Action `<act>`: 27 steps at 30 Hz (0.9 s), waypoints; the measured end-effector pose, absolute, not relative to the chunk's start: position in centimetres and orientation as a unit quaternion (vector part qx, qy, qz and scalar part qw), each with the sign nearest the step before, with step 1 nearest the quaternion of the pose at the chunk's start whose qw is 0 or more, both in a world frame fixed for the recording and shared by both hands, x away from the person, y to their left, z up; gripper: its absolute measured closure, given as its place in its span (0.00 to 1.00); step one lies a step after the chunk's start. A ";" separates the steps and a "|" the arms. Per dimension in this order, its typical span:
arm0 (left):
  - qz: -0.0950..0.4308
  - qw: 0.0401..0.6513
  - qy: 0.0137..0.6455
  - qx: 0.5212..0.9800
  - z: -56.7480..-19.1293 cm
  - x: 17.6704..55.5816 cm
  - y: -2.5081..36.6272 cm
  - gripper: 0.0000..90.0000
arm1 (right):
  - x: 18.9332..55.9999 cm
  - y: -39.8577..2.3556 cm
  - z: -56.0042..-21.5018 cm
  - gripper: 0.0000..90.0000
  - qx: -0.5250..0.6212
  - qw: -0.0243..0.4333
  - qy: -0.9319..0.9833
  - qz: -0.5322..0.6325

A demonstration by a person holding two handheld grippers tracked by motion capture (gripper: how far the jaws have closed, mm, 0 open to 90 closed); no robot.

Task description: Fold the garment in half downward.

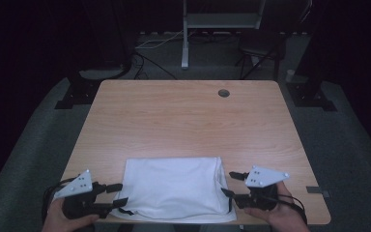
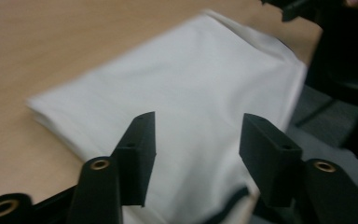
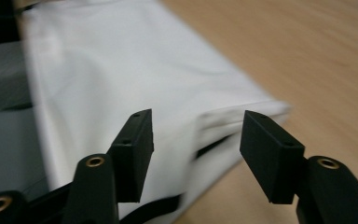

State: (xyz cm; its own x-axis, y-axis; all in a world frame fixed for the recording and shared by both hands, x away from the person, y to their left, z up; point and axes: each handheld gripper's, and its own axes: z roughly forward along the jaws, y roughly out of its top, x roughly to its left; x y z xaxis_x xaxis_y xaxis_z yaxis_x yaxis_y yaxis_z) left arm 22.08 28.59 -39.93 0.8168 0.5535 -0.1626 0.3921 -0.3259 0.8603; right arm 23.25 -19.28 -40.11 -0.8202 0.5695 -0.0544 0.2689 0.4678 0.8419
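Note:
A folded white cloth (image 1: 174,188) with a dark trim along its near edge lies flat at the table's near edge. My left gripper (image 1: 123,194) sits just off its left side, jaws open and pointing right at it. My right gripper (image 1: 227,182) sits at its right side, jaws open and pointing left. In the left gripper view the open gripper (image 2: 196,126) hovers over the cloth (image 2: 191,79) with nothing between the jaws. The right gripper view has the open gripper (image 3: 196,123) above the folded corner of the cloth (image 3: 121,70), not pinching it.
The wooden table (image 1: 183,121) has a round cable hole (image 1: 223,93) near its far edge. Beyond the table, on a grey floor, stand a white stand leg (image 1: 185,43), a dark chair (image 1: 261,48) and black bases (image 1: 79,89) at both sides.

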 end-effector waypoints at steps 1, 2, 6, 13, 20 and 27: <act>0.085 0.503 0.294 0.808 -39.9 22.7 28.7 0.48 | 24.0 -19.3 -40.2 0.46 0.265 0.164 0.836 0.452; 0.089 0.501 0.302 0.806 -40.0 23.4 28.7 0.47 | 24.7 -19.3 -40.3 0.45 0.278 0.163 0.832 0.452; 0.093 0.484 0.322 0.808 -41.0 25.9 28.4 0.43 | 26.9 -18.9 -41.1 0.44 0.320 0.158 0.825 0.439; 0.094 0.455 0.358 0.810 -42.8 29.1 27.8 0.39 | 29.0 -18.3 -42.5 0.42 0.376 0.139 0.814 0.420; 0.100 0.430 0.366 0.820 -43.4 30.4 26.8 0.39 | 29.7 -18.0 -43.2 0.62 0.388 0.129 0.812 0.417; 0.104 0.424 0.363 0.824 -43.7 30.3 26.1 0.39 | 29.6 -17.9 -42.9 0.61 0.404 0.122 0.806 0.416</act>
State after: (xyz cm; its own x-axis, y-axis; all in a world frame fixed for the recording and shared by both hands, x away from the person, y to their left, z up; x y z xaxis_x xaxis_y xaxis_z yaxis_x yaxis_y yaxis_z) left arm 30.35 26.14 -43.69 0.7156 0.6850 -0.1364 0.5093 -0.3781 0.7731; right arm 29.57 -17.93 -42.93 -0.6444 0.7518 0.1400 0.5494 0.3277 0.7686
